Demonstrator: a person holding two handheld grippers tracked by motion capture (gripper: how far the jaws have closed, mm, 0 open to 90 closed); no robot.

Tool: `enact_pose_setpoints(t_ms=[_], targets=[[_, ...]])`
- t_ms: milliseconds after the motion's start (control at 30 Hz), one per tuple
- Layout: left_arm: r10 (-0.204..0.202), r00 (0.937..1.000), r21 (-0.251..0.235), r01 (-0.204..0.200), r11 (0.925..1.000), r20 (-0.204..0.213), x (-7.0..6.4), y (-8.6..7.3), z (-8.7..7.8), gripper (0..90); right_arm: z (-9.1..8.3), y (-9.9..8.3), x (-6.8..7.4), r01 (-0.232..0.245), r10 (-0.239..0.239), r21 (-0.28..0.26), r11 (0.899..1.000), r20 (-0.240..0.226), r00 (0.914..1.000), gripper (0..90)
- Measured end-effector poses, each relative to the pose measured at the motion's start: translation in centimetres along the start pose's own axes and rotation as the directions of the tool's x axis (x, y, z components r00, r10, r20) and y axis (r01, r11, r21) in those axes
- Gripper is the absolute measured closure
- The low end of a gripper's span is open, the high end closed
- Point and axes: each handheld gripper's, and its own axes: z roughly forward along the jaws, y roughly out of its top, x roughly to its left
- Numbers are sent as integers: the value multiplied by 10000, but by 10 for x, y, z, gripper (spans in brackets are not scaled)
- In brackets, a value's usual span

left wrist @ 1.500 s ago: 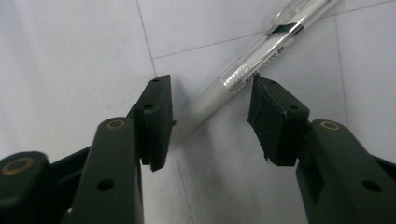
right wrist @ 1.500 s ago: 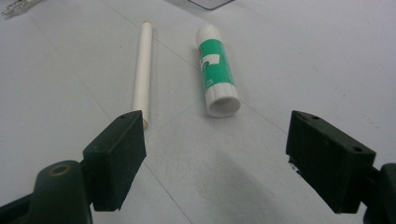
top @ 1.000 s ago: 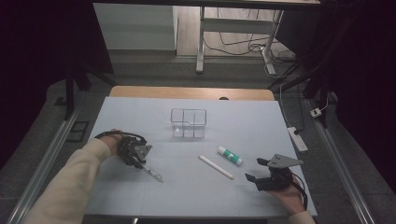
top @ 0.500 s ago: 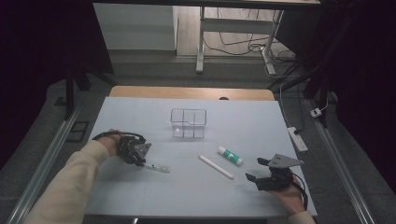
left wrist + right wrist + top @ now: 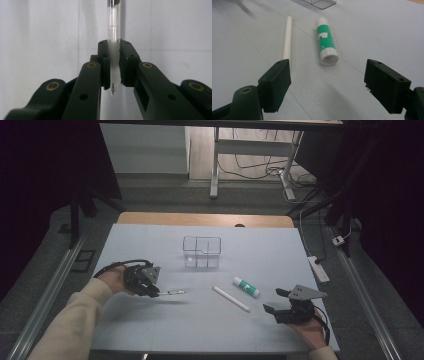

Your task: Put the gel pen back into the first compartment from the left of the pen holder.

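Clear plastic pen (image 5: pixel 172 293) with a see-through barrel, clamped in the left gripper (image 5: pixel 155 292) at the left side of the pale blue desk (image 5: pixel 150 245); pen sticks out rightward from the gripper, roughly level, raised above the surface with its shadow on the desk below. In the left gripper view the two black jaws are closed tight on the pen's (image 5: pixel 113 35) barrel near the tip end (writing point pokes out behind the pads, silver band shows at the far end). Person's left hand in a cream sleeve (image 5: pixel 75 315) holds that gripper. Clear plastic box (image 5: pixel 202 252) with inner dividers stands mid-desk, further back, apart from the pen. White slim stick (image 5: pixel 231 298) lies flat and diagonal right of centre; green-and-white glue stick (image 5: pixel 246 286) lies just beside it, not touching. Right gripper (image 5: pixel 272 301) rests at the desk's right front, jaws spread wide, holding nothing. In the right gripper view the white stick (image 5: pixel 287 37) and glue stick (image 5: pixel 326 41) lie ahead between the open jaws, white cap end towards the camera, box corner at the top edge.
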Motion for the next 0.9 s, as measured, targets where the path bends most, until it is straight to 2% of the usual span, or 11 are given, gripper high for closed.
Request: enact_pose_setpoints(t_ms=[200,300,433,533,600,633,667,700,733,767,900], targets=[[-563,9980,-469,550,9974,-271,-10,0,1,798,0,0,0,-29,29,-22,10000,-48,10000,208],[-1076,9933,-938,1032,9902,-423,-19,3,1,798,1,0,1,-46,46,-32,10000,-56,10000,208],[-1388,9885,-1213,1307,9840,-607,-25,7,-1,798,1,0,1,-58,57,-51,10000,-62,10000,208],[-1817,9800,-1715,1657,9711,-817,-30,9,-5,798,1,1,1,-42,40,-104,9999,-170,9998,208],[-2199,9705,-2167,1948,9566,-985,-34,10,-8,798,1,1,2,-4,2,-120,9999,-163,9999,208],[-2199,9705,-2167,1948,9566,-985,-34,10,-8,798,1,1,2,-11,9,-122,9999,-160,9999,208],[-2544,9605,-2302,2237,9471,-1130,-37,11,-8,798,2,1,2,-33,31,-148,9999,-141,9999,208],[-2544,9605,-2302,2237,9471,-1130,-37,11,-8,798,2,1,2,-33,31,-148,9999,-141,9999,208],[-2843,9512,-2469,2488,9366,-1199,-39,11,-8,798,2,1,2,-25,24,-159,9999,-111,9999,208],[-2843,9512,-2469,2488,9366,-1199,-39,11,-8,798,2,1,2,-8,8,-109,9999,-68,10000,208],[-3329,9353,-2802,2898,9151,-1198,-40,10,-8,798,1,2,3,6,-7,-101,9999,-124,9999,208]])
